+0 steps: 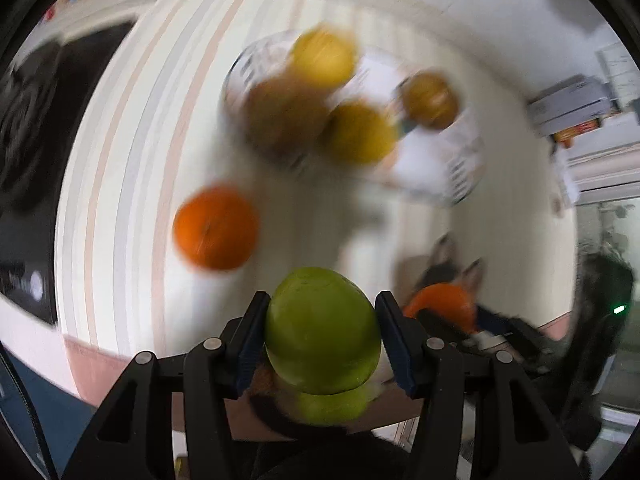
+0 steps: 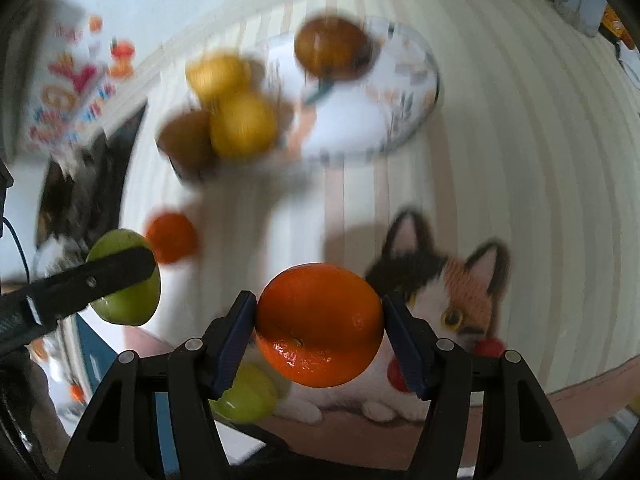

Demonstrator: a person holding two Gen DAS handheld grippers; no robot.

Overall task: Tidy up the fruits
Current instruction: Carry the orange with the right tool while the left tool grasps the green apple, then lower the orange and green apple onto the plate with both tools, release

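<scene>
Left gripper [image 1: 322, 332] fingers clamped on a green apple [image 1: 322, 330], held above the striped tablecloth [image 1: 132, 160] on the table. Right gripper [image 2: 320, 332] fingers clamped on an orange [image 2: 320, 324], over the cat print [image 2: 452, 292] on the cloth. Both views blurred. Second orange [image 1: 216, 227] lies loose on the cloth, well apart from the glass bowl [image 1: 256, 64]. Bowl holds two yellow fruits [image 1: 324, 58] and a brownish one [image 1: 286, 114]. Just beside it a white patterned plate [image 2: 400, 92] with one brown fruit [image 2: 332, 48] on it. Another green apple [image 2: 248, 394] sits low under the right gripper's left finger. Colourful box [image 2: 68, 92] far left has lettering, too blurred to read. No legible labels anywhere.
</scene>
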